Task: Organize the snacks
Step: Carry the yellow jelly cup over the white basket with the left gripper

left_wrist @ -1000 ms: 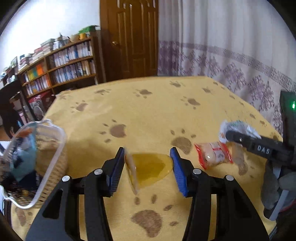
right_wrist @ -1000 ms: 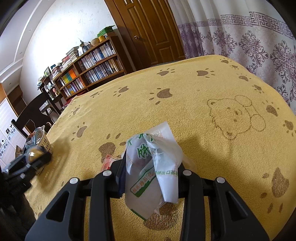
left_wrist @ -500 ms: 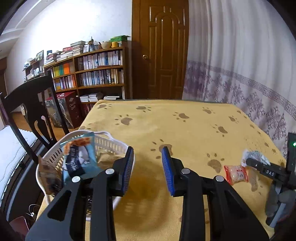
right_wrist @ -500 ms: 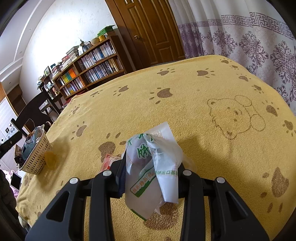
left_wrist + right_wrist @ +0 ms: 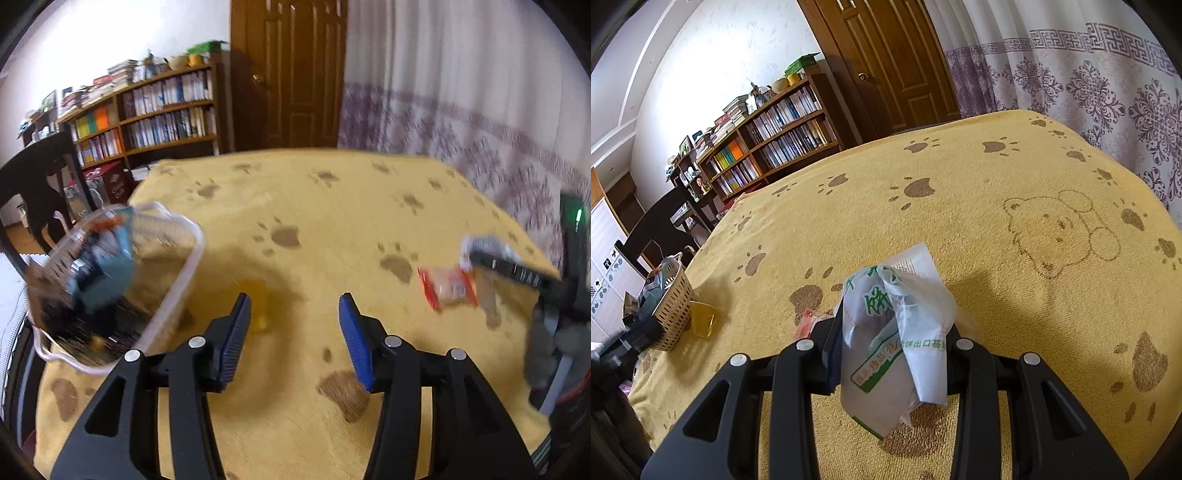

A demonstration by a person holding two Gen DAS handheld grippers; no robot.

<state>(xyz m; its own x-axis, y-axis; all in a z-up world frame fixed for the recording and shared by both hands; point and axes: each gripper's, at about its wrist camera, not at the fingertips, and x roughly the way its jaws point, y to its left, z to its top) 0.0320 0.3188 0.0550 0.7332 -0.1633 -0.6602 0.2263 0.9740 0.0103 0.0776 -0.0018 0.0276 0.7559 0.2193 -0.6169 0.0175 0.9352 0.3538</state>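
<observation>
Two-handed snack sorting on a desk (image 5: 1015, 177) covered by a yellow paw-print cloth. The left tool (image 5: 295, 325) stands with its blue pads spread and nothing between them, low over the cloth. Just beyond its left pad lies a small amber packet (image 5: 258, 306) (translucent, flat on the cloth), close beside the white basket (image 5: 184, 269) but outside it. The basket sits at the near-left edge of the desk and already holds a blue packet (image 5: 103, 273) and some darker items too blurred to name. To the right on the cloth lies a red-edged snack (image 5: 448, 288), close to the right tool (image 5: 892, 343). That tool is pressed onto a white bag with green print (image 5: 897, 332), which stands up between its fingers and droops over them, lifted a little above the cloth.

Judged risks from here:
- The amber packet is thin and flat against pile fabric; a spread tool descending on it may pinch cloth along with it, or slide the packet under the basket wall.
- The basket stands very near the desk edge, so a nudge from the left tool could tip it or push it off.
- The white bag is gripped by loose film (how much of the contents is caught cannot be told), so a quick swing toward the basket could let it slip out.
- The red-edged snack lies under the right tool's path and might be dragged.
</observation>
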